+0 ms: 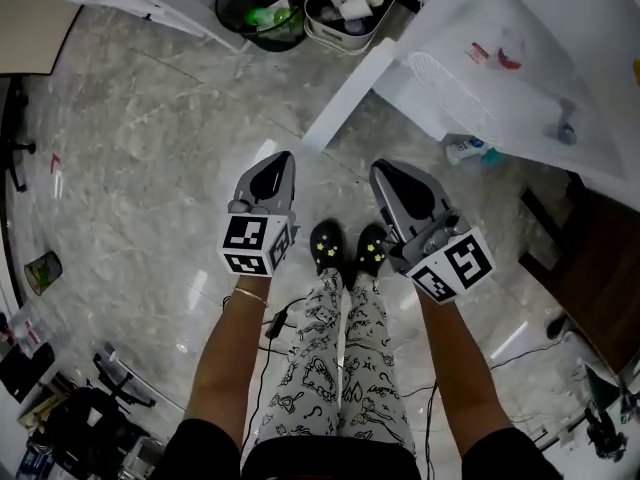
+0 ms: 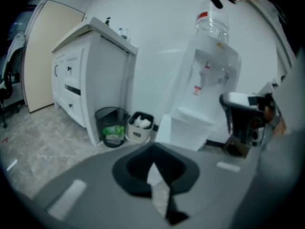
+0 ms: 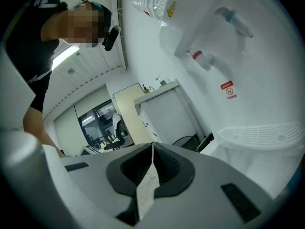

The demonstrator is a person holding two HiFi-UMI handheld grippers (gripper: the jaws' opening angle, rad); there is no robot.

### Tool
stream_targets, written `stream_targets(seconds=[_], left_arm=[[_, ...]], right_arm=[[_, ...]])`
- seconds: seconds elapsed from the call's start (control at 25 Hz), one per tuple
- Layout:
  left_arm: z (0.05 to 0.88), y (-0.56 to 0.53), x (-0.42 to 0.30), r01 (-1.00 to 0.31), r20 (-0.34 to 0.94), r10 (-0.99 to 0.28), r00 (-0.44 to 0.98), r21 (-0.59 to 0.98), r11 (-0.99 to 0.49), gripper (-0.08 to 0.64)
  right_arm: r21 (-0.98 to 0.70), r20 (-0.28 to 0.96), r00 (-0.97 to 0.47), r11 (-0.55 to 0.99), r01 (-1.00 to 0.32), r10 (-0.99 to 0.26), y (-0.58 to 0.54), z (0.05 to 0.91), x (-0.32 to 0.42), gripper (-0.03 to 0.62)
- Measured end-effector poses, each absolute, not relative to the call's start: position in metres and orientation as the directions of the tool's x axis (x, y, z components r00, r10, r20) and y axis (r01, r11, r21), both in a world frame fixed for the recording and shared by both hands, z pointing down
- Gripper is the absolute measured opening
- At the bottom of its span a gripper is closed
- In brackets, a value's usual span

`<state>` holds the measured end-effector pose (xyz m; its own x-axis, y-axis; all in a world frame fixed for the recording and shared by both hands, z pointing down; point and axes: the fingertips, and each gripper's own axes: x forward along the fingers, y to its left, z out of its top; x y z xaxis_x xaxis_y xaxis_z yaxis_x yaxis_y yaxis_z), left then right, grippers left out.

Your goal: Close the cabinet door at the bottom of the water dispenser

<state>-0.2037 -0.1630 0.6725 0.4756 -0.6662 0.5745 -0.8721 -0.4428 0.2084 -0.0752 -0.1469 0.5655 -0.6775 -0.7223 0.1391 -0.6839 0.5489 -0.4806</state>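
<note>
At the left edge of the head view I see a small green container standing on the grey marble floor. At the top, left of centre, there is a black mesh waste bin. Just to its right is a white bin with crumpled paper inside. Below them, in the middle of the frame, the left gripper hangs over the floor. In its own view the jaws are clenched tip against tip, with nothing between them. To the right of it I see the person's two black shoes, and then the right gripper. Its jaws are also pressed together and empty in its own view. The cabinet door is above and between the two grippers, in the upper centre of the frame. It stands open, swung out from the bottom of the water dispenser, which fills the upper right corner. Neither gripper touches the door, and both are apart from it.
</note>
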Motion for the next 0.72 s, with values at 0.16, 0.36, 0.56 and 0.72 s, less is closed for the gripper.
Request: stream_targets(seconds=[0.16,0.36,0.56,0.72], left_arm=[[0.708,-0.172,-0.227,-0.889,0.588,-0.681,0.436,0.163,-0.429,-0.005],[0.739,-0.169,-0.221,-0.869,0.612,-0.643,0.460,0.162,-0.467,-0.005],[0.752,-0.157,-0.217,-0.875,0.634,-0.628,0.452,0.176,-0.451,-0.005],[0.754,-0.146,-0.204,-0.867,0.638,-0.609,0.471,0.209,-0.452,-0.006]], right_arm=[[-0.527,0.138,-0.683,0.531,-0.664,-0.717,-0.139,0.582,-0.082,0.017],[-0.546,0.141,-0.672,0.509,-0.665,-0.727,-0.128,0.597,-0.079,0.017],[-0.552,0.163,-0.656,0.483,-0.680,-0.737,-0.119,0.609,-0.063,0.017],[-0.545,0.166,-0.615,0.447,-0.709,-0.771,-0.117,0.609,-0.041,0.017]])
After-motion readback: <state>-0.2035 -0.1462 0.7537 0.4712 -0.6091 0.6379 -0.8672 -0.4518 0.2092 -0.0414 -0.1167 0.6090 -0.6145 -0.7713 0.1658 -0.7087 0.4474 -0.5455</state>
